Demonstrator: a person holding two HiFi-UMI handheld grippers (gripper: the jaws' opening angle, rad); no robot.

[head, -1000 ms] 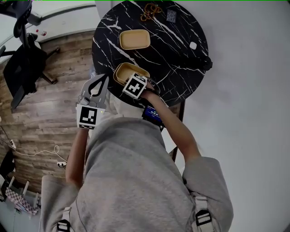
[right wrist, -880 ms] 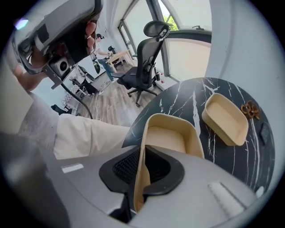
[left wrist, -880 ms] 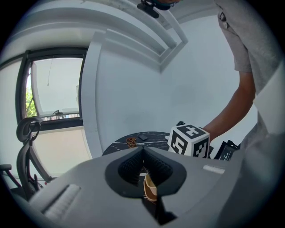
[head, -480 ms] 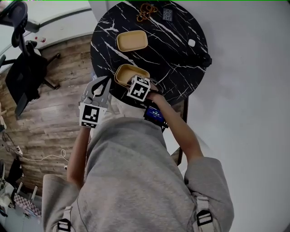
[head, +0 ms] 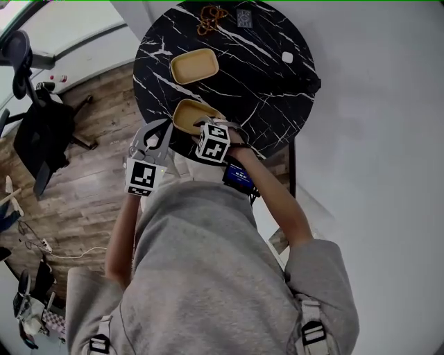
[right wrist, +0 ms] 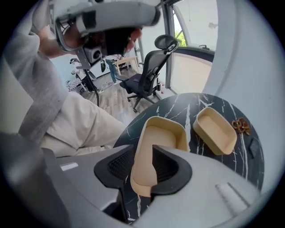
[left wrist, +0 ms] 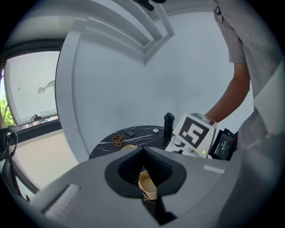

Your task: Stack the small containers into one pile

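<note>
Two tan containers stand on the round black marble table (head: 277, 90): the far container (head: 194, 66) (right wrist: 214, 129) near the middle and the near container (head: 187, 113) (right wrist: 162, 131) at the near edge. My right gripper (head: 207, 126) (right wrist: 143, 151) straddles the near container's near wall. Its jaws are opening and the wall is still between them. My left gripper (head: 164, 126) (left wrist: 143, 149) is shut and empty, held off the table's near left edge.
At the table's far side lie a brown tangle of rings (head: 208, 12), a small dark card (head: 244, 17) and a small white piece (head: 287, 57). A black cylinder (head: 311, 87) is at the right edge. An office chair (head: 41, 132) stands on the wooden floor at left.
My right gripper has stayed at the near container on the table's near edge and pulled back slightly. The left gripper has barely moved.
</note>
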